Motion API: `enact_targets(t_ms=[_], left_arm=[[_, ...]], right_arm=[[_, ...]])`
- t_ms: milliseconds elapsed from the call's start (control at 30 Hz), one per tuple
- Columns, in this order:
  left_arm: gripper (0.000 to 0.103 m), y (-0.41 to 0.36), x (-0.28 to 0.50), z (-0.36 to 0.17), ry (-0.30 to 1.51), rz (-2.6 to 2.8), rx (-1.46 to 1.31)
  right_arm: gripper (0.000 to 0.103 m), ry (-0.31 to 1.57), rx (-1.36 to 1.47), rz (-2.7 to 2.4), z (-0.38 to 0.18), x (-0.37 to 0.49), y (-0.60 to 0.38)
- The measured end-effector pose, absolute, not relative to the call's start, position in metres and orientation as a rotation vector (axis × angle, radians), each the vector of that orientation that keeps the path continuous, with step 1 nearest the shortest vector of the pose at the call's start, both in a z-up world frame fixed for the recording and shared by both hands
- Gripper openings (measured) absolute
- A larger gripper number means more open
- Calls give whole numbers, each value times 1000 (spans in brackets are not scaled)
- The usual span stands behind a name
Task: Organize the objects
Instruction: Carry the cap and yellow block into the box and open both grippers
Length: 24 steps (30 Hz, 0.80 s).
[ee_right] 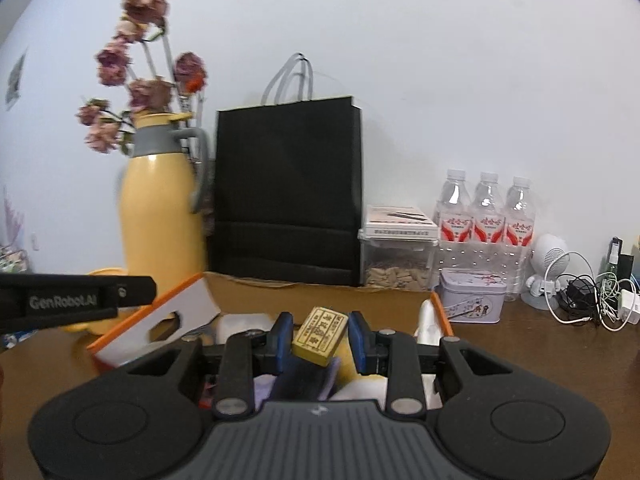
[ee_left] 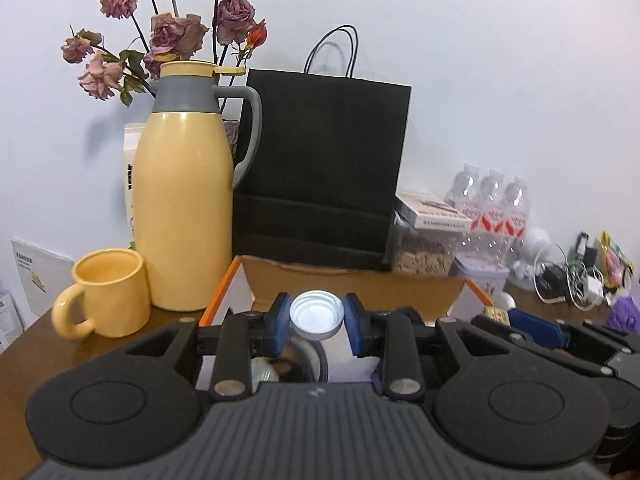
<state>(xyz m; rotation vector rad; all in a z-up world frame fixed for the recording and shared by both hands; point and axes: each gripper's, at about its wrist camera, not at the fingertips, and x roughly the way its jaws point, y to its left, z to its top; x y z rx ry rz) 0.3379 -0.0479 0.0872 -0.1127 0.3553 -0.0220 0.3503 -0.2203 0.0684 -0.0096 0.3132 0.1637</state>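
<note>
Left gripper (ee_left: 316, 316) clenched on a small white bottle cap (ee_left: 317, 314), open side turned toward the camera, blue pads (ee_left: 281, 312) pressing on both sides of its rim. Cap held in the air just above the open cardboard box (ee_left: 352, 286) with orange-edged flaps, in front of its back wall.

Right gripper (ee_right: 318, 338) clenched on a small tan block (ee_right: 319, 336) with printed characters on the top face, tilted between the blue pads (ee_right: 284, 334). Block held over the same cardboard box (ee_right: 304, 288), above soft white and purple things lying inside; not possible to tell what these are.

Behind the box, against the wall: a black paper bag (ee_left: 324, 168) standing upright. To its left, a yellow thermos jug (ee_left: 184, 200) with grey collar and handle, dried roses (ee_left: 168, 36) rising behind it. Beside the jug, a yellow mug (ee_left: 108, 292) on the brown table (ee_left: 44, 340), handle to the left.

To the right of the bag: a clear container (ee_right: 396, 260) with a white box on top, three water bottles (ee_right: 486, 216), a pale tin (ee_right: 472, 300), a small white fan (ee_right: 550, 276), a heap of cables and chargers (ee_right: 596, 300).

In the right wrist view, the left gripper's black side (ee_right: 76, 300) visible at the left edge.
</note>
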Motion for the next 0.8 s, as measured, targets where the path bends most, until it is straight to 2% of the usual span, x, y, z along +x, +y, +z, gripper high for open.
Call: enact_targets(t_ms=[267, 500, 567, 600, 633, 667, 700, 800], left_arm=[[29, -51, 385, 76, 389, -26, -88], [30, -50, 396, 66, 423, -19, -62], [46, -51, 394, 64, 422, -24, -47], [76, -50, 393, 65, 420, -21, -42], [103, -49, 392, 65, 405, -7, -40], [103, -48, 389, 67, 379, 4, -38], [103, -47, 387, 68, 358, 14, -37], [103, -44, 386, 70, 358, 30, -45]], right_arm=[[29, 369, -20, 134, 55, 397, -234], [30, 423, -26, 152, 45, 406, -233], [31, 423, -29, 156, 45, 404, -232], [40, 422, -30, 159, 45, 402, -232], [62, 418, -30, 161, 46, 400, -232], [74, 410, -29, 160, 47, 398, -231], [93, 397, -30, 164, 47, 396, -231], [103, 369, -33, 180, 48, 392, -228]])
